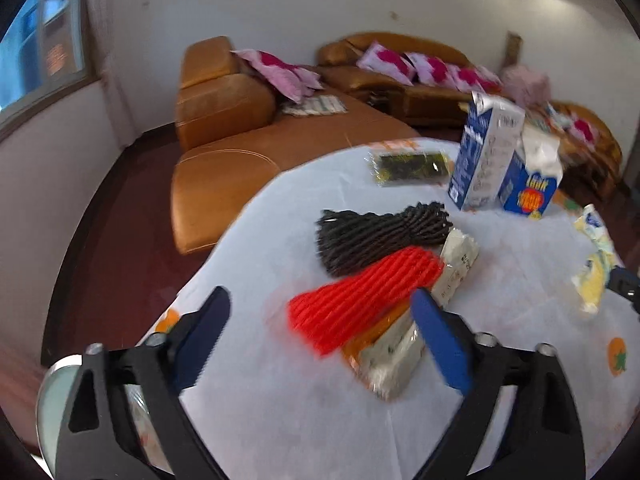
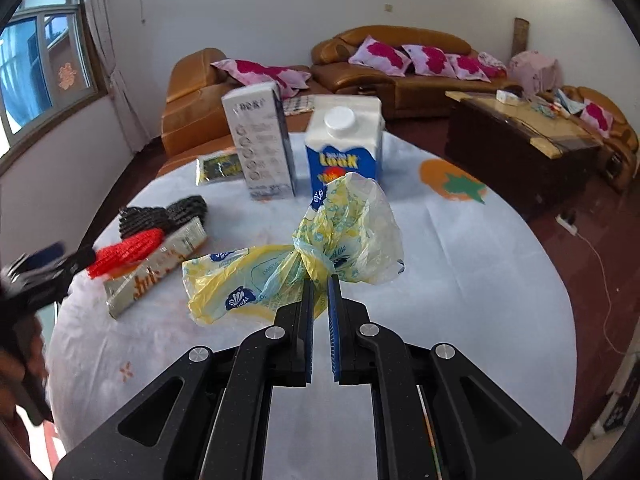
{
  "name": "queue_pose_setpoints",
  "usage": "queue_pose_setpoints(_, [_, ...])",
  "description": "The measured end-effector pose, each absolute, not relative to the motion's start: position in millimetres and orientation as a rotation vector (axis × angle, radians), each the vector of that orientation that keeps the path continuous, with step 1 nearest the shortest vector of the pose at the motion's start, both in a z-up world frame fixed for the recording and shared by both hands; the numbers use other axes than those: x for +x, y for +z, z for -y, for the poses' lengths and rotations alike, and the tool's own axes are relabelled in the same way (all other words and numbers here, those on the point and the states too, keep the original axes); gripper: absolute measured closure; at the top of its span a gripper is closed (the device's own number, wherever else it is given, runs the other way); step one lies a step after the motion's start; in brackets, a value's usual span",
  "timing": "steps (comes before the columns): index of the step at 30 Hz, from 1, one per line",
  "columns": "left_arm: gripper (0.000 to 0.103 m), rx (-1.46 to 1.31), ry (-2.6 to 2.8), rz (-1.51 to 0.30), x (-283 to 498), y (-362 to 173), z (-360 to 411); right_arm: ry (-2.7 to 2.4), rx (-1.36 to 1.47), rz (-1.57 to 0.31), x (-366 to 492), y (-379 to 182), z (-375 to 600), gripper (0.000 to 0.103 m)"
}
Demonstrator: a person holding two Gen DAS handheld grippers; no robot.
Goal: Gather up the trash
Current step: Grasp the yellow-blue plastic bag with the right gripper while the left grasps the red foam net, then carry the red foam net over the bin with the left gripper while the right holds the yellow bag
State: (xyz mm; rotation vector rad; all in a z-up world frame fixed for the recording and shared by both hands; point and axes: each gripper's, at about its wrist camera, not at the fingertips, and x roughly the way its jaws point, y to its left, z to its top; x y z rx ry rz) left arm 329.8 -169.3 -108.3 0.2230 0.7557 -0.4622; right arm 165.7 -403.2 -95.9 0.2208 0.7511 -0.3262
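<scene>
**Trash collection: first item gripped, the rest still on the bench**

Your right hand-held gripper (image 2: 319, 280) is closed on the bunched neck of the yellow bag (image 2: 296, 264), which still rests on the bench (image 2: 480, 264). Your left hand-held gripper (image 1: 320, 312) stands wide and empty over the red net (image 1: 360, 296). Still to collect: black net (image 1: 380, 236), wrapper (image 1: 396, 356), two cartons (image 2: 262, 140) (image 2: 344, 140) and a foil packet (image 1: 408, 166). No bin is visible.
</scene>
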Motion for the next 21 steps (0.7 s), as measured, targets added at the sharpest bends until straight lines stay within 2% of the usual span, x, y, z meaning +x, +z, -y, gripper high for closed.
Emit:
queue_pose_setpoints(1, [0.024, 0.242, -0.472, -0.772, 334.8, -113.8, 175.6, -0.328, 0.228, -0.756, 167.2, -98.6, 405.1, 0.095])
queue_pose_setpoints(3, [0.04, 0.285, -0.478, -0.825, 341.0, -129.7, 186.7, -0.327, 0.253, -0.764, 165.3, -101.9, 407.9, 0.095])
queue_pose_setpoints(5, [0.065, 0.305, -0.476, -0.839, 341.2, -134.1, 189.8, -0.328, 0.262, -0.763, 163.4, -101.3, 405.9, 0.095])
queue_pose_setpoints(7, [0.081, 0.258, -0.511, -0.802, 334.6, -122.4, 184.2, -0.325, 0.261, -0.758, 161.4, -100.6, 402.8, 0.095])
queue_pose_setpoints(21, [0.081, 0.236, -0.386, -0.703, 248.7, -81.5, 147.9, -0.323, 0.204, -0.701, 131.7, -81.7, 370.2, 0.095])
